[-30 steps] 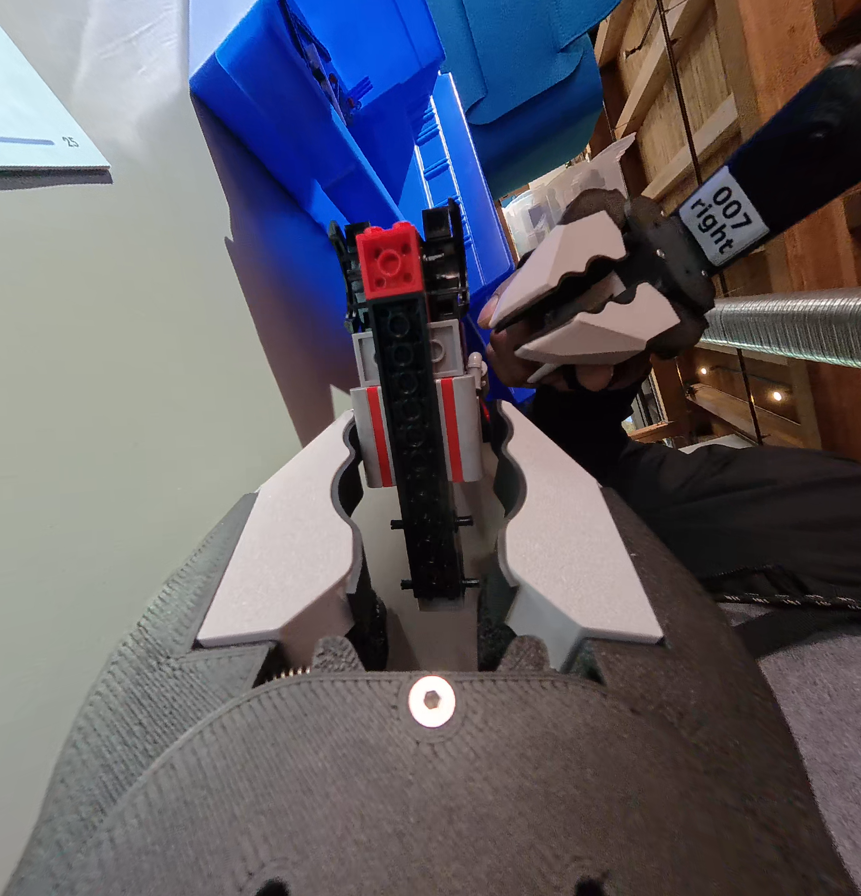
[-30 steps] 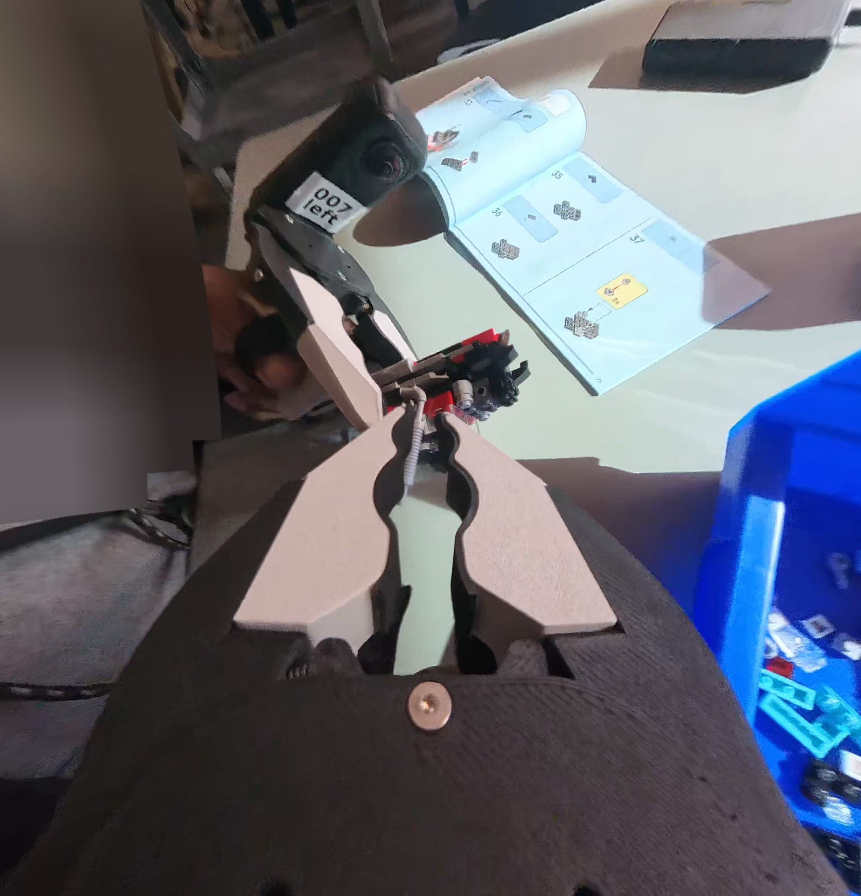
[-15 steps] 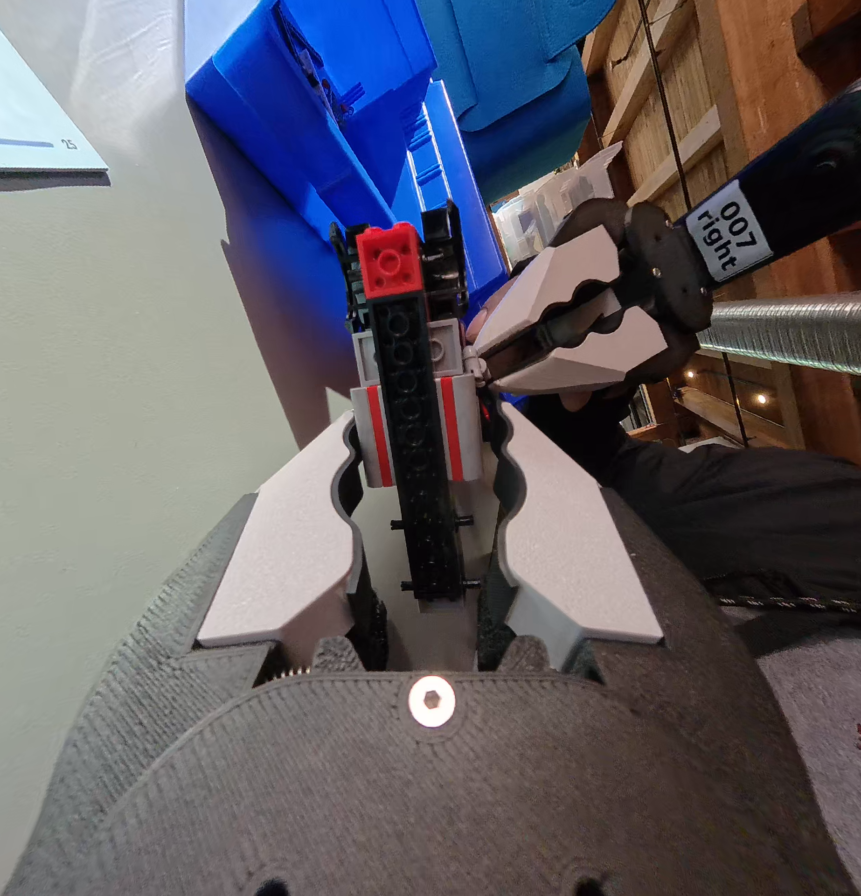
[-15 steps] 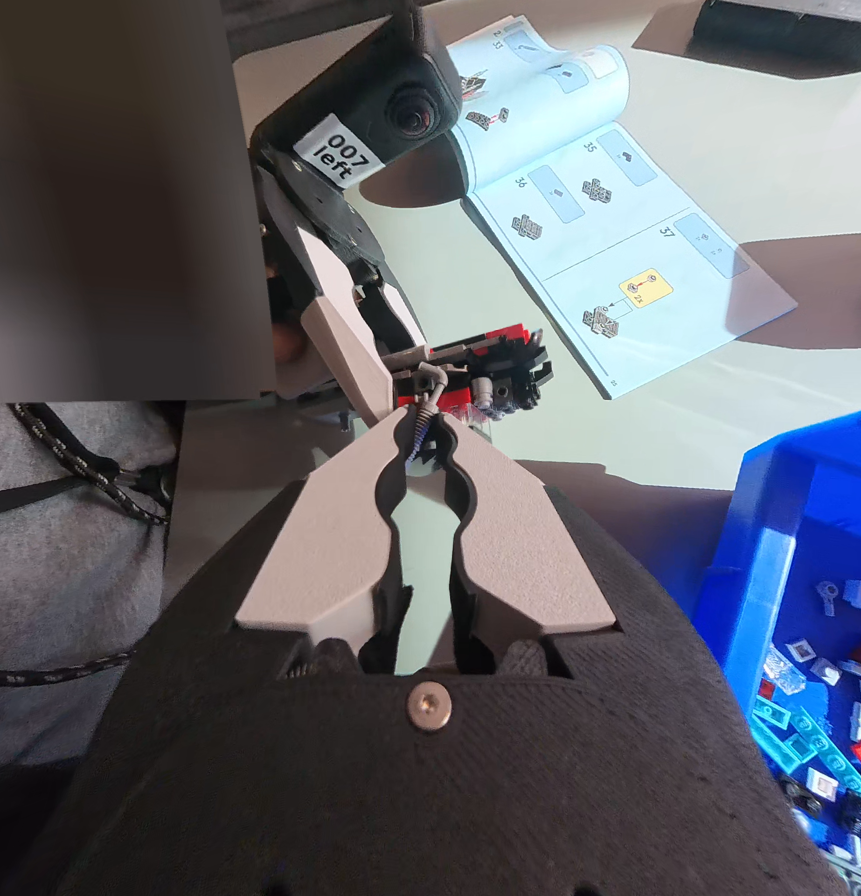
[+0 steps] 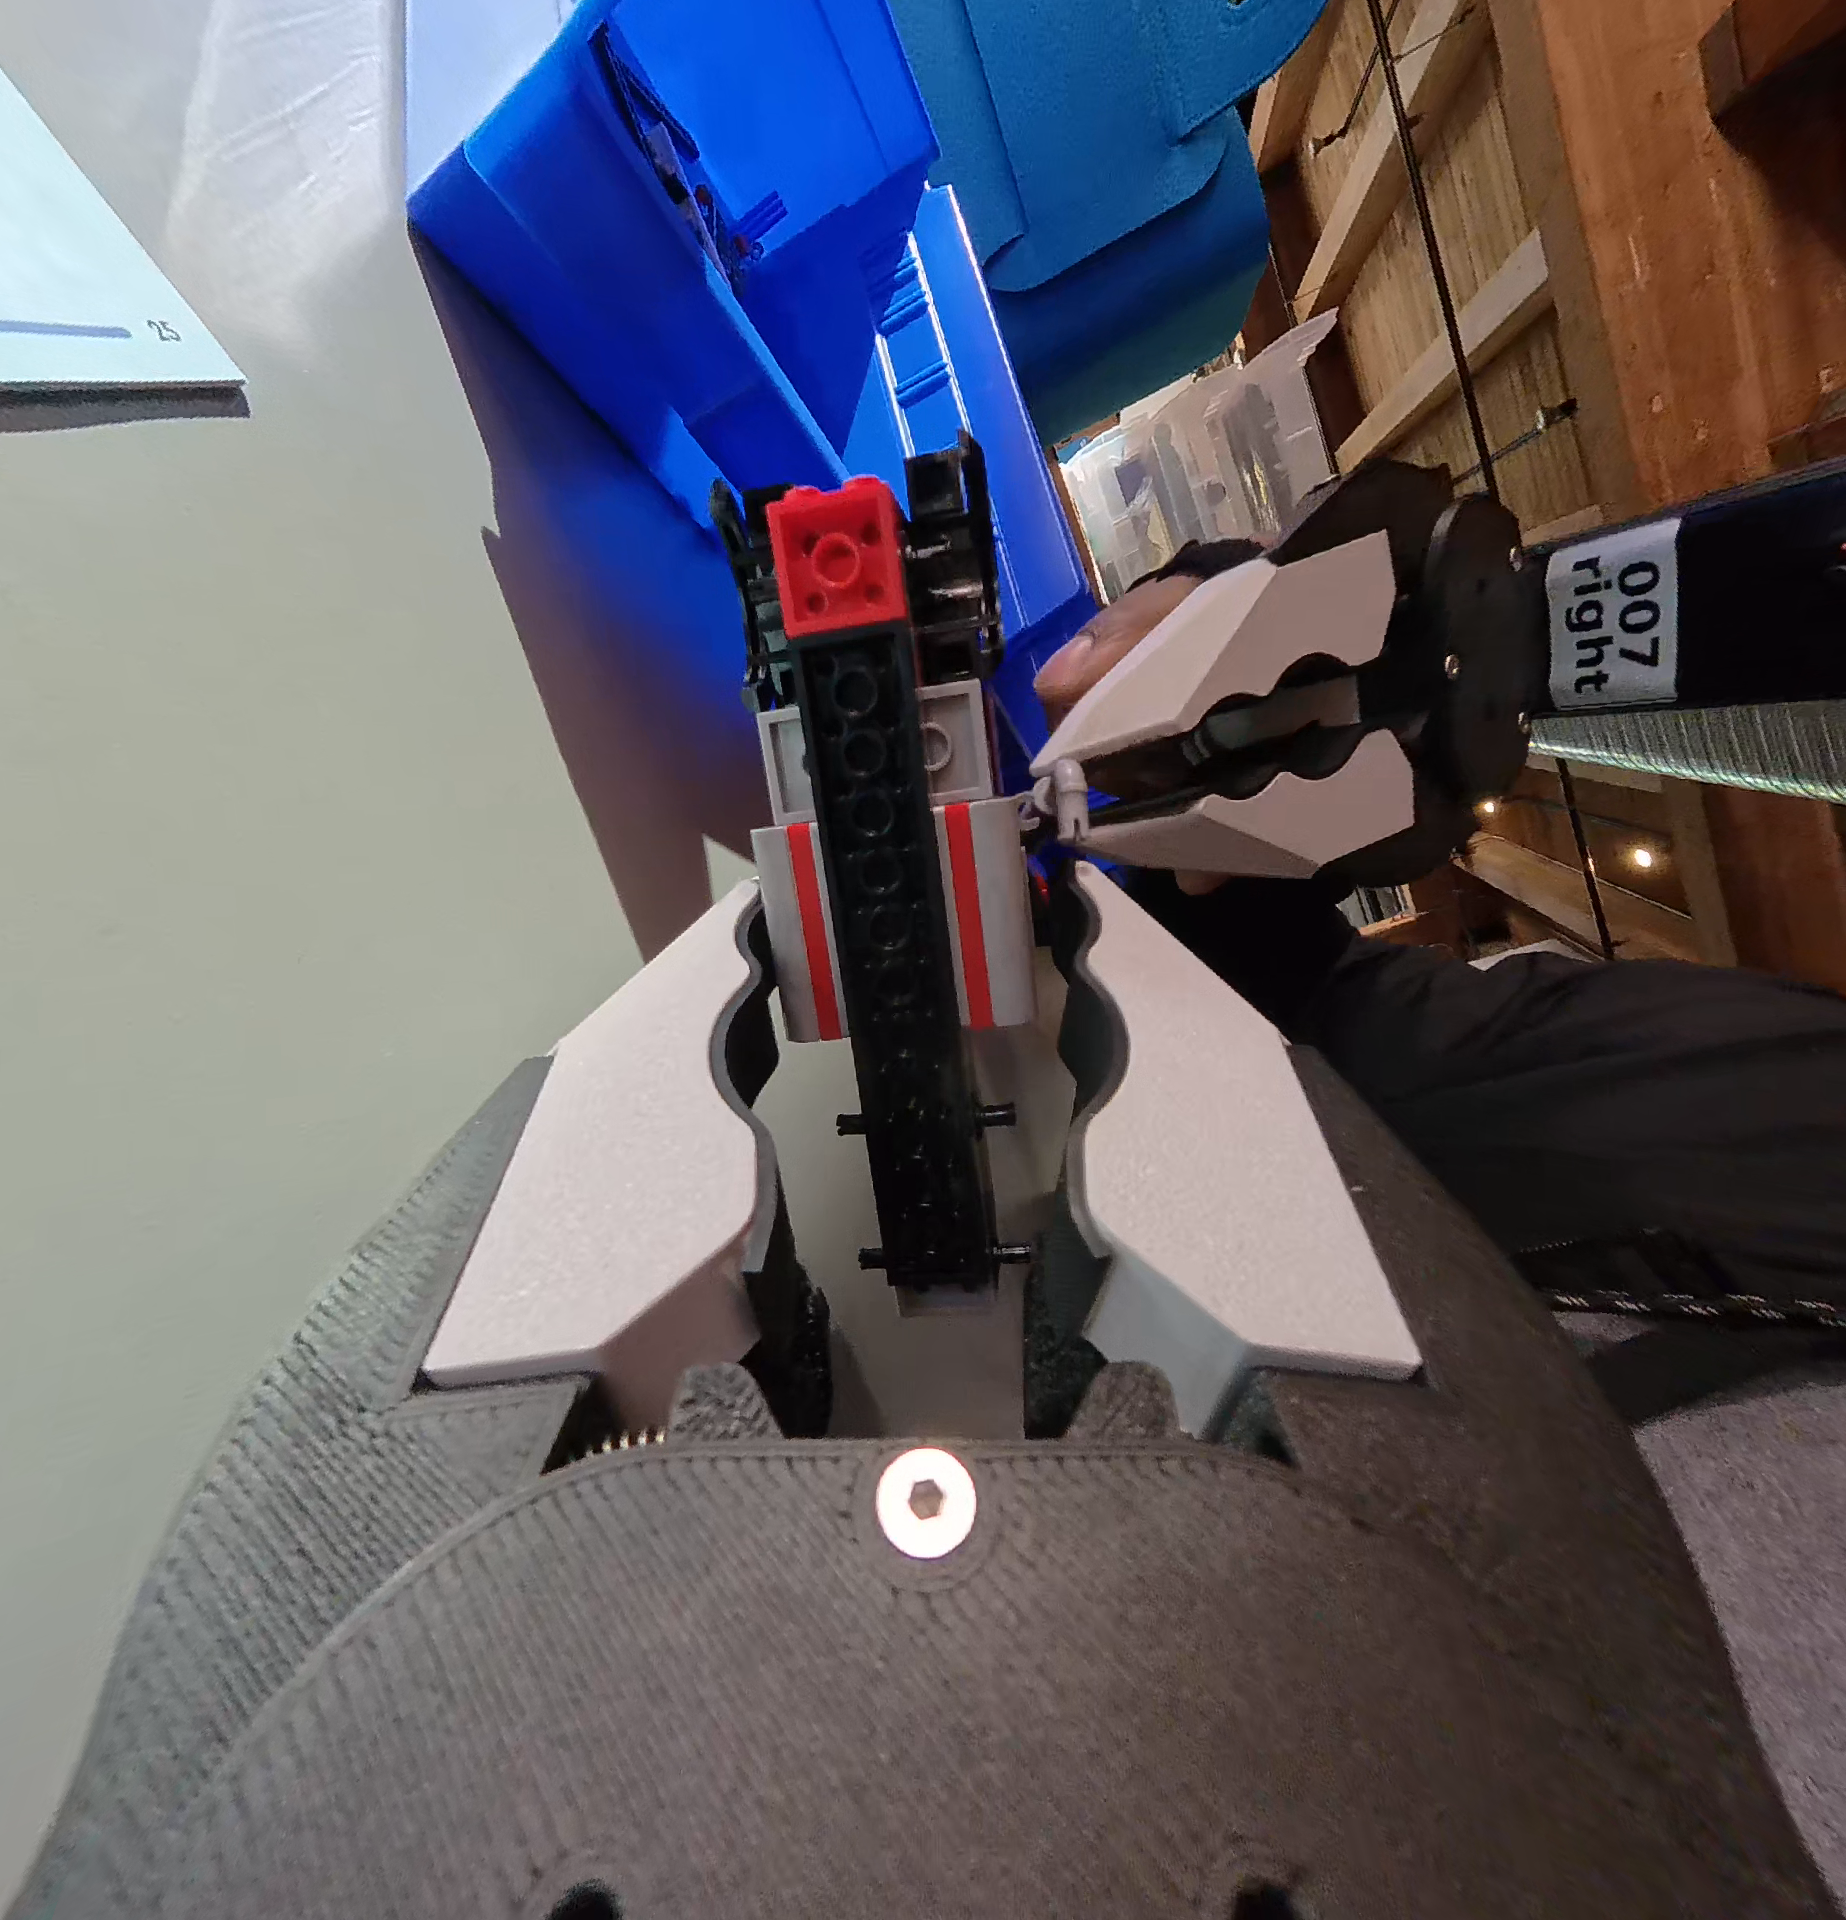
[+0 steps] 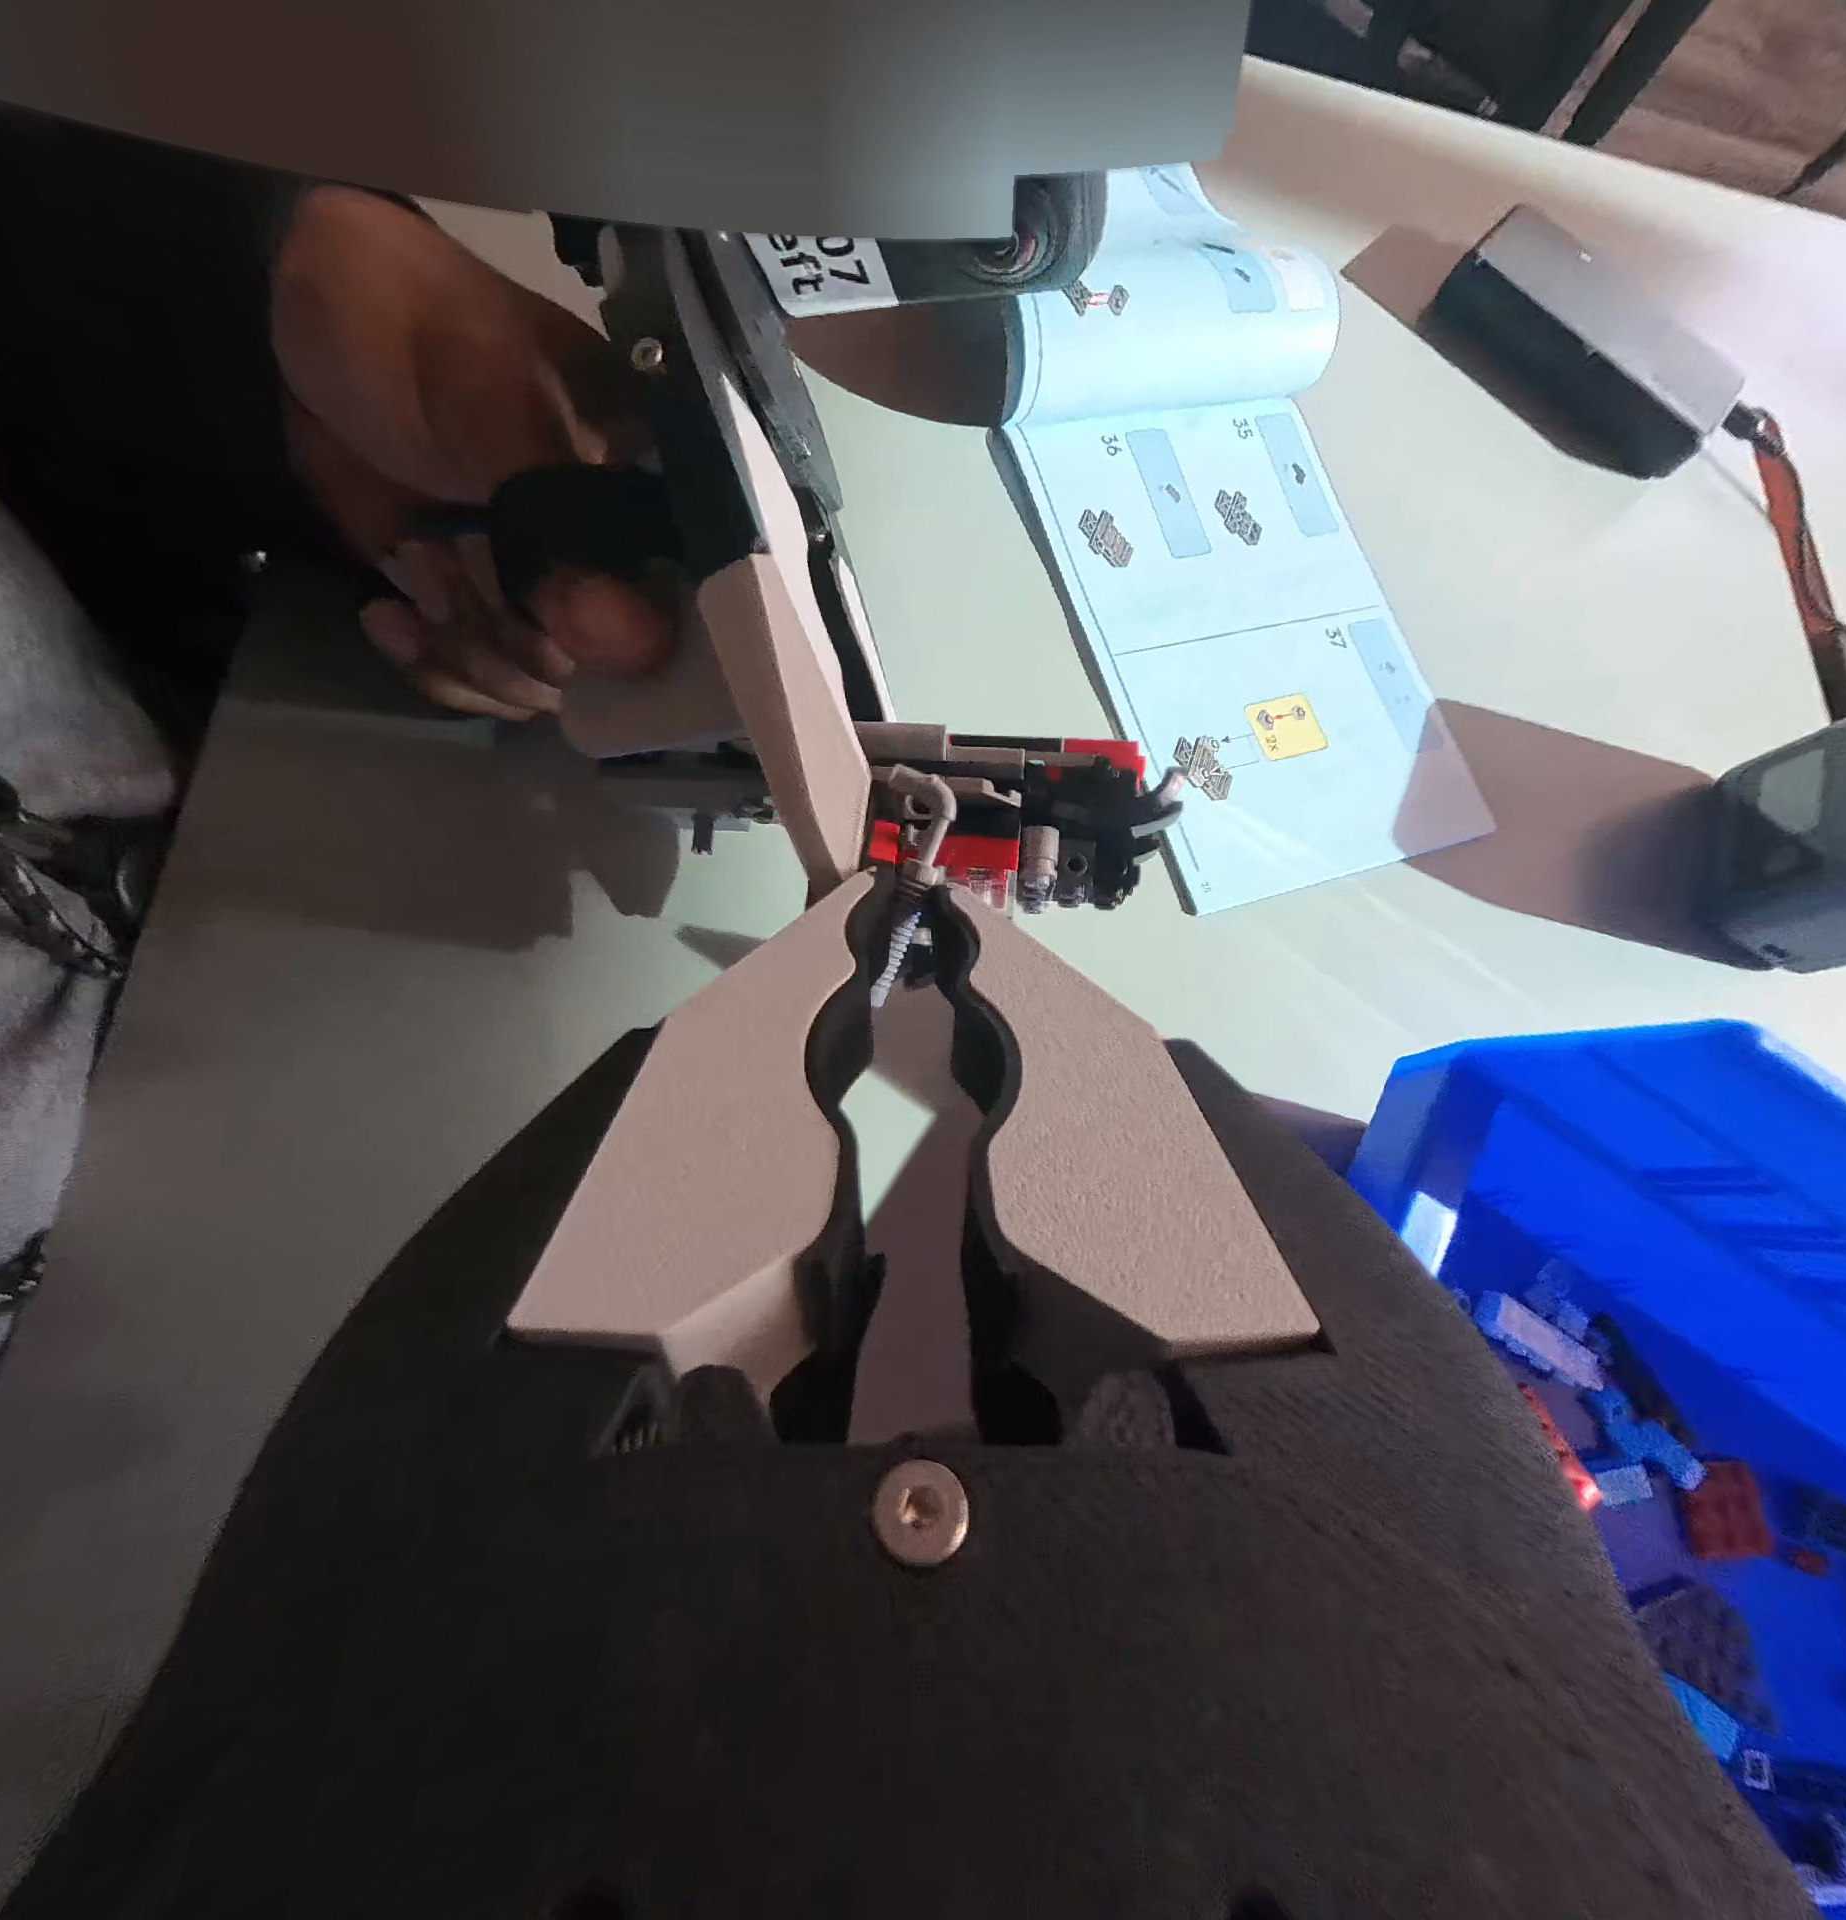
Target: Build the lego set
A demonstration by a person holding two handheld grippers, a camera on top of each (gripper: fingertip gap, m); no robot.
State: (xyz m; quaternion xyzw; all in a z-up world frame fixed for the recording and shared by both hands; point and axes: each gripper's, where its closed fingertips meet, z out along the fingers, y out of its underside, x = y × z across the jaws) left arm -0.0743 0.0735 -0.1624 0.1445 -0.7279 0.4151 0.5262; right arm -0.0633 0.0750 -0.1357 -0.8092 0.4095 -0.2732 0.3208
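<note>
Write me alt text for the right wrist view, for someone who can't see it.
The right gripper pinches a small grey hooked lego piece against the side of a black, red and grey lego model clamped in the left gripper. An open instruction booklet lies on the pale table beyond, and a blue bin of loose bricks sits at lower right.

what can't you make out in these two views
- Right wrist view: whether the grey hose piece is seated on the model; too small, the right tool covers its lower end.
- Left wrist view: the model's far side, hidden by its black beam.
- Right wrist view: bin contents blurred, cut off by the edge.
</note>
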